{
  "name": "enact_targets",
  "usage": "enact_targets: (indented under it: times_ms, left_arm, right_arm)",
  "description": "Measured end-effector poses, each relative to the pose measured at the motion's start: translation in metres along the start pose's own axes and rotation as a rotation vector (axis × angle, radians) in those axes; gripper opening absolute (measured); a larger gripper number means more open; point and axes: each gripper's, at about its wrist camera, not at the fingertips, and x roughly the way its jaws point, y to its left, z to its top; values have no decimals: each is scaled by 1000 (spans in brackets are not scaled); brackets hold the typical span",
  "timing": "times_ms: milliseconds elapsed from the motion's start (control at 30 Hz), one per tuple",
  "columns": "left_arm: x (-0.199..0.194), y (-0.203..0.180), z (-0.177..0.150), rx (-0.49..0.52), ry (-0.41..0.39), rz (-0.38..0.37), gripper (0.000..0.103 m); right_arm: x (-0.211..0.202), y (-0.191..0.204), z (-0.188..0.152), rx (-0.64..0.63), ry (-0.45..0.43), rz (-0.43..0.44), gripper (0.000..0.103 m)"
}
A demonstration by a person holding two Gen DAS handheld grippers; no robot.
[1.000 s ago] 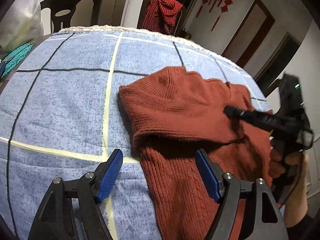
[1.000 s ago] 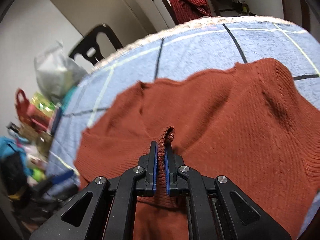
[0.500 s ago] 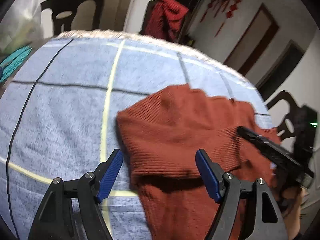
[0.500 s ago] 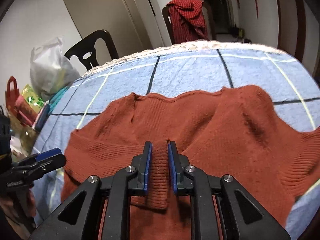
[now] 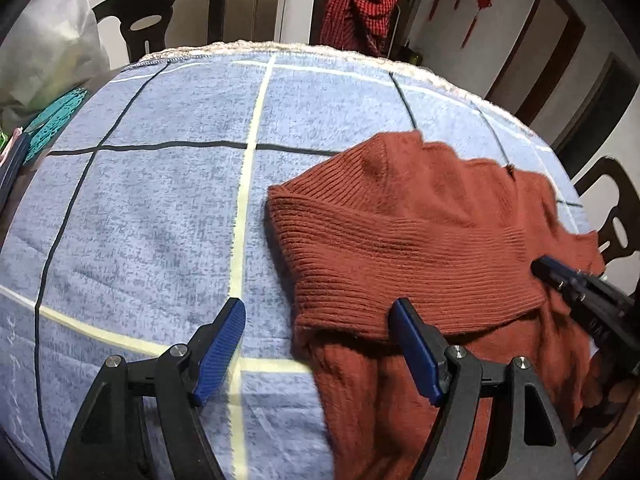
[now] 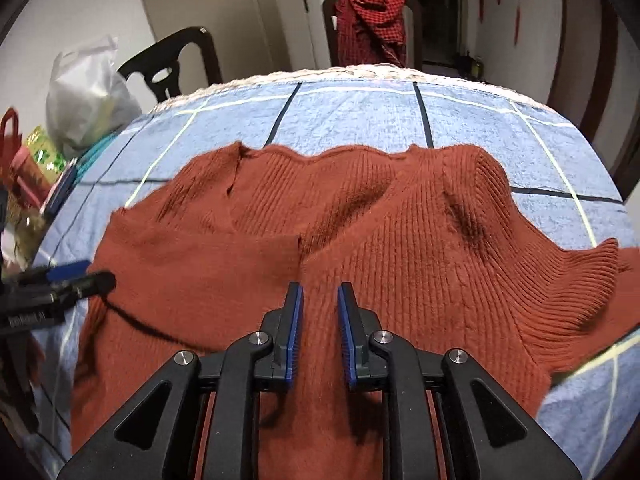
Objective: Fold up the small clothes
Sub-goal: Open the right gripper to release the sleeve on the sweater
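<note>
A rust-red knit sweater (image 5: 404, 232) lies on the blue checked tablecloth (image 5: 160, 208), with one sleeve folded across its body. It fills the middle of the right wrist view (image 6: 360, 240). My left gripper (image 5: 320, 344) is wide open and empty, hovering over the sweater's near left edge. My right gripper (image 6: 318, 320) is open a little and empty, just above the sweater's front; the folded sleeve cuff lies ahead of its fingertips. The right gripper also shows in the left wrist view (image 5: 576, 284), and the left gripper at the left edge of the right wrist view (image 6: 60, 280).
Dark chairs (image 5: 160, 20) stand at the far table edge; one carries a red checked cloth (image 5: 360, 8). A white plastic bag (image 6: 84, 92) and assorted clutter (image 6: 32, 160) sit at the table's left side. Another chair (image 5: 616, 208) stands at the right.
My right gripper has opened and let go of the sleeve cuff, which now lies flat on the sweater. Both grippers have drawn back toward the near edge.
</note>
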Motion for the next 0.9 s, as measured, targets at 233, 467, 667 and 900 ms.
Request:
enact_targets:
  times_ms: [233,467,667,900]
  left_arm:
    - [-34,-33,2,37,-33,-121,77]
    - [-48,-91,9,131,-66,-202,77]
    - [-30,-147,13,182,-25,-263,77]
    - [-1,-195,17,202,37,-309,77]
  right_arm:
    - [-28,-41,-13,99,-64,-1,18]
    - [-72,-109,-26,197,-156,-82,41]
    - [-95,-163,-30,285,-181,-152,41]
    - [-99,-205,-31,322,-173,-229,41]
